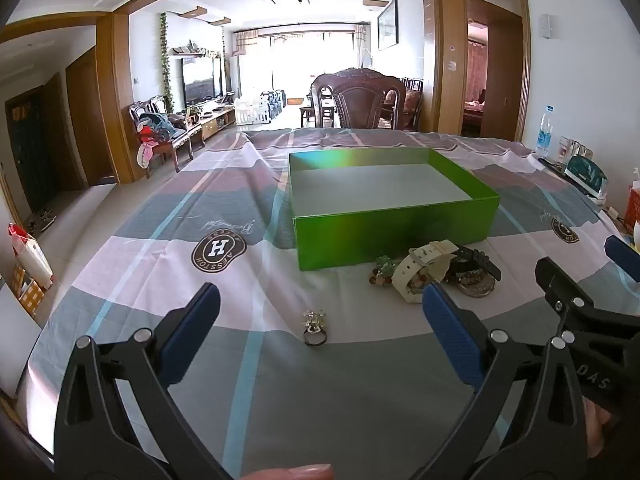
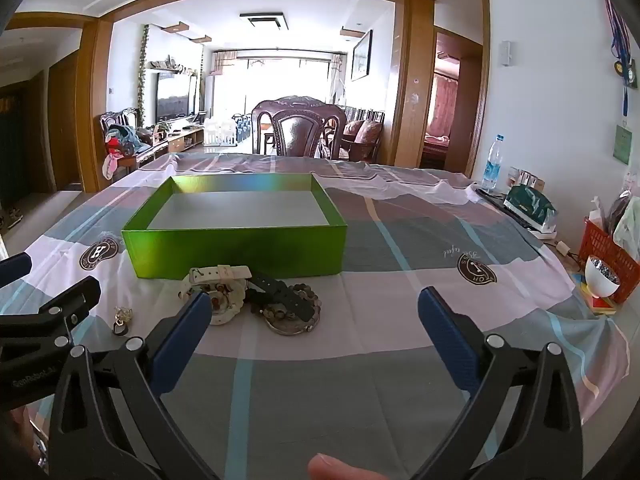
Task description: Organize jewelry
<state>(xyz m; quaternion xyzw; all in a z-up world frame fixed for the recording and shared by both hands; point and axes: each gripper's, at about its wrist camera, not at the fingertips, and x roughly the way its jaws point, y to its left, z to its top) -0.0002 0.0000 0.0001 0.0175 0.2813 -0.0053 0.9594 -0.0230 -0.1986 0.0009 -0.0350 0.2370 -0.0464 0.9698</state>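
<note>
An empty green box (image 1: 396, 236) (image 2: 236, 246) stands on the checked tablecloth. In front of it lies a heap of jewelry: a white watch (image 1: 420, 268) (image 2: 218, 284), a black-strapped watch (image 1: 478, 262) (image 2: 284, 294), a bead bracelet (image 2: 308, 296) and a small green trinket (image 1: 384, 266). A ring with a silver ornament (image 1: 315, 326) (image 2: 122, 320) lies apart, nearer me. My left gripper (image 1: 320, 320) is open over the ring, with nothing between its fingers. My right gripper (image 2: 316, 312) is open just in front of the heap, also with nothing in it.
A dark wooden chair (image 1: 360, 100) stands at the table's far side. Along the right edge are a water bottle (image 2: 493, 164), a teal pouch (image 2: 530, 206), a red basket (image 2: 608, 252) and a white bowl (image 2: 600, 278). The tablecloth (image 2: 440, 240) spreads right of the box.
</note>
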